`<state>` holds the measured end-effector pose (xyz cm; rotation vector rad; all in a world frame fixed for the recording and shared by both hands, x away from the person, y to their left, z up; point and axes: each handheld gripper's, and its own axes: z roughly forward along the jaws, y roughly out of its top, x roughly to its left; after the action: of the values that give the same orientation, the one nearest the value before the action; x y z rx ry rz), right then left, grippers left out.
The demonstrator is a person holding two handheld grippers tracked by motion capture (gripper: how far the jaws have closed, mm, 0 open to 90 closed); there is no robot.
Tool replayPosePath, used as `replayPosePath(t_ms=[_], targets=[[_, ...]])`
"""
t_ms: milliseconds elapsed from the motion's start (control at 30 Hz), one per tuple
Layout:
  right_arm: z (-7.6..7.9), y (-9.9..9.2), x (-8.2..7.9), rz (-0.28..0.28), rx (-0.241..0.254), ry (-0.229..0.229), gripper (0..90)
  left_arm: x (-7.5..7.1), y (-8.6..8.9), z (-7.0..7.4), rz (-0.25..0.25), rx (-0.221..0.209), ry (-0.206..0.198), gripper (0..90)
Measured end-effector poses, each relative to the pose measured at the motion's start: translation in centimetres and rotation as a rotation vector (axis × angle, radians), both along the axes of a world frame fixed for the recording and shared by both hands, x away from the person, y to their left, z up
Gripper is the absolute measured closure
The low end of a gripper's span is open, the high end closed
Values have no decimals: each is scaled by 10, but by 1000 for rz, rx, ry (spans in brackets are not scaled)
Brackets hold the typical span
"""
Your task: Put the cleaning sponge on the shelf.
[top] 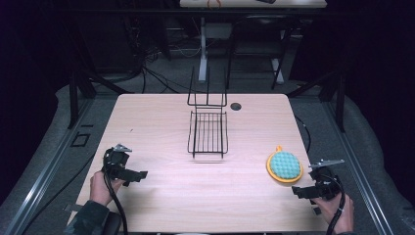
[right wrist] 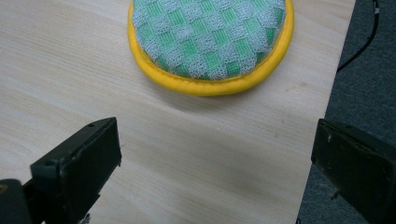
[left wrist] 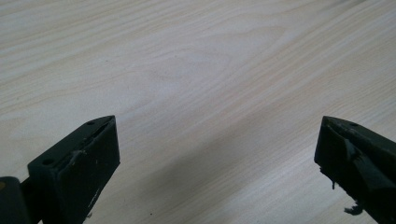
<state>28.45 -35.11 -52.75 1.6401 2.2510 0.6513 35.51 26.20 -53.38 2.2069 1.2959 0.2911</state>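
Observation:
A round sponge pad (top: 284, 166) with a yellow rim and a green-and-white checked top lies on the wooden table (top: 161, 132) near its right edge. In the right gripper view the sponge pad (right wrist: 210, 37) sits just ahead of the jaws. My right gripper (top: 302, 191) hovers a little in front of the pad, open, with nothing between its jaws (right wrist: 215, 163). A black wire rack (top: 208, 131) stands at the table's middle, its tall uprights at the back. My left gripper (top: 138, 175) is at the front left, open over bare wood (left wrist: 217, 154).
A small dark hole (top: 236, 106) marks the tabletop behind the rack. The table's right edge (right wrist: 336, 84) runs close beside my right gripper, with grey floor and a black cable beyond. Metal frame legs and cables stand behind the table.

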Motion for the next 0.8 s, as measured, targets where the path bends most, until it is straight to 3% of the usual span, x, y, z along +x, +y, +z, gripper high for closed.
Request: replayPosePath(t_ms=[467, 533, 800], targets=[[2, 1, 5, 21, 17, -16, 12, -1, -5, 1, -6, 13, -2, 0], [3, 3, 7, 22, 38, -21, 0, 0, -5, 1, -18, 18, -3, 0], [8, 10, 13, 31, 33, -43, 0, -1, -3, 0, -23, 14, -1, 0]])
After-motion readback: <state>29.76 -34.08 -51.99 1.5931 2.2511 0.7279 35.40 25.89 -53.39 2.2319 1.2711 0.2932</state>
